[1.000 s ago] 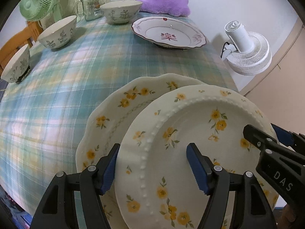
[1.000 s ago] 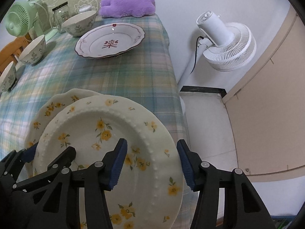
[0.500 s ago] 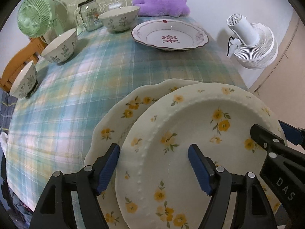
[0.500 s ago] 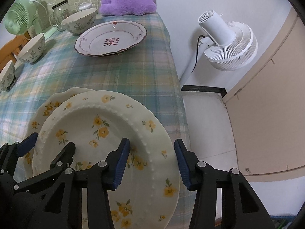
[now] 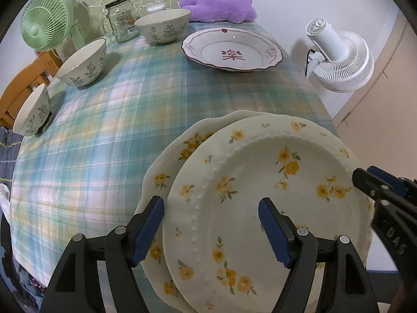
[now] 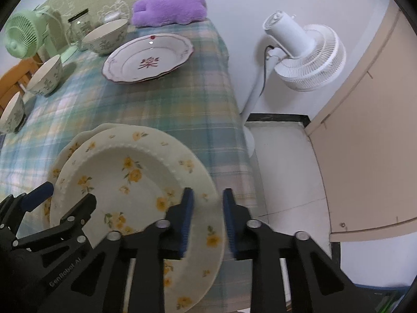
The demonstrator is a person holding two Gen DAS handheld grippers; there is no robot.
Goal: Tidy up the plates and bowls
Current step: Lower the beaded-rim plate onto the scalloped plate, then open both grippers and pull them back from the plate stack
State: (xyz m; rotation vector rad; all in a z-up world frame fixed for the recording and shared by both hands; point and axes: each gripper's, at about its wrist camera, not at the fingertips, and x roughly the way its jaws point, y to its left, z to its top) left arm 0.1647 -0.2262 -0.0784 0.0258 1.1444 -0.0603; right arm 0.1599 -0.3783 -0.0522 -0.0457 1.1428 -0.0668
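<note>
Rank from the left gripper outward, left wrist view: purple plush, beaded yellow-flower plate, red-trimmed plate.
1. beaded yellow-flower plate, directly under the left gripper
2. red-trimmed plate, far right of the table
3. purple plush, back edge by the wall

We find the middle of the tablecloth (image 5: 109, 135) open for passing, hemmed by three bowls (image 5: 83, 64) along its left edge, a jar (image 5: 121, 18) and red-trimmed plate (image 5: 232, 49) toward the far edge, and stacked yellow-flowered plates (image 5: 260, 198) at the near right corner.
</note>
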